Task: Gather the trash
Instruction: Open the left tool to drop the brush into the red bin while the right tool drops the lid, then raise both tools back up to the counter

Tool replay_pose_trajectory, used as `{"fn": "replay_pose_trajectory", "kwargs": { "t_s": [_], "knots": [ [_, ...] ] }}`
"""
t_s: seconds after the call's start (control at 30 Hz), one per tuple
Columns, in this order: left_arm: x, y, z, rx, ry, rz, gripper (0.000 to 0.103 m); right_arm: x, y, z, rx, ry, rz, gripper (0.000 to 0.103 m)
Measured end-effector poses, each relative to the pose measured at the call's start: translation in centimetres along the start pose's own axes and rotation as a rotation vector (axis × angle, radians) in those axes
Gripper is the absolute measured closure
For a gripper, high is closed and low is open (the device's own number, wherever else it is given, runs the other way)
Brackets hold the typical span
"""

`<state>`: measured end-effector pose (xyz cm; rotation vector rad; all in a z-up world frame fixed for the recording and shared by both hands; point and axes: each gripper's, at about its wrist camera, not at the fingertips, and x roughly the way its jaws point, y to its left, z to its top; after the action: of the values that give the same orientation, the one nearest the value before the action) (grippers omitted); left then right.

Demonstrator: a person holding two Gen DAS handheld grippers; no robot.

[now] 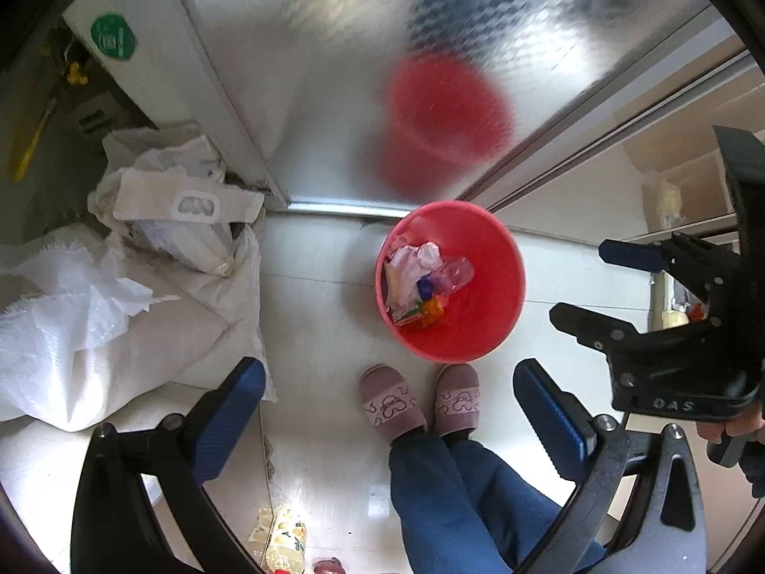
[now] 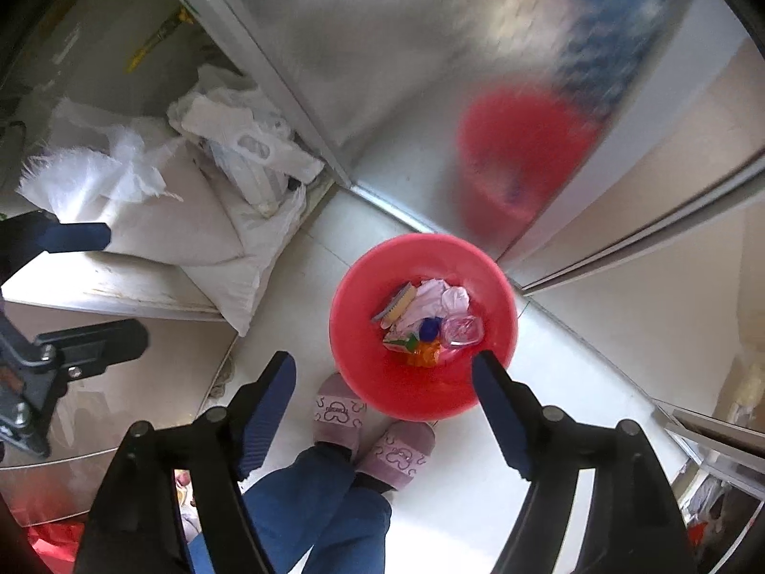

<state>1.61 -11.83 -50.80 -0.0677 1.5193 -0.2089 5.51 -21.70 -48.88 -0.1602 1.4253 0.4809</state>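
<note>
Round glossy red plastic bin (image 2: 363,373) on pale floor, crumpled paper (image 2: 437,299), clear bottle (image 2: 461,331) inside, both claws wide, empty

Both grippers — left (image 1: 389,413), right (image 2: 382,399) — jaws apart (empty).

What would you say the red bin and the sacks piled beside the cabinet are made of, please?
The red bin looks like moulded plastic: smooth, glossy and evenly coloured. The white sacks appear to be woven plastic fabric, judging by their frayed, fibrous torn edges, though the weave itself is hard to see.
</note>
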Motion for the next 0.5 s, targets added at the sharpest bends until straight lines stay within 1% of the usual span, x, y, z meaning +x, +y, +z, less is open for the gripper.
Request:
{"fn": "replay_pose_trajectory", "kwargs": {
  "t_s": [0.1,0.17,0.27,0.3,0.47,0.5],
  "knots": [
    [-2.3,-0.9,0.3,0.014,-0.019,-0.004,0.000,-3.0,0.5,0.1,-0.001,-0.031,0.003,0.024],
    [-4.4,-1.6,0.4,0.015,-0.035,-0.011,0.000,-5.2,0.9,0.1,-0.009,-0.045,0.001,0.023],
    [-8.5,-2.6,0.5,0.006,-0.082,-0.030,0.000,-9.0,1.6,0.0,-0.016,-0.064,-0.008,0.020],
    [-9.9,-2.9,0.5,0.002,-0.094,-0.034,0.000,-10.3,1.8,-0.1,-0.014,-0.071,-0.005,0.018],
    [-17.5,-4.4,0.5,-0.020,-0.161,-0.032,0.000,-17.4,2.6,0.0,-0.004,-0.103,0.000,0.013],
    [-19.0,-4.6,0.5,-0.024,-0.176,-0.035,0.000,-18.8,2.8,-0.1,-0.002,-0.116,-0.009,0.010]
  ]
}}
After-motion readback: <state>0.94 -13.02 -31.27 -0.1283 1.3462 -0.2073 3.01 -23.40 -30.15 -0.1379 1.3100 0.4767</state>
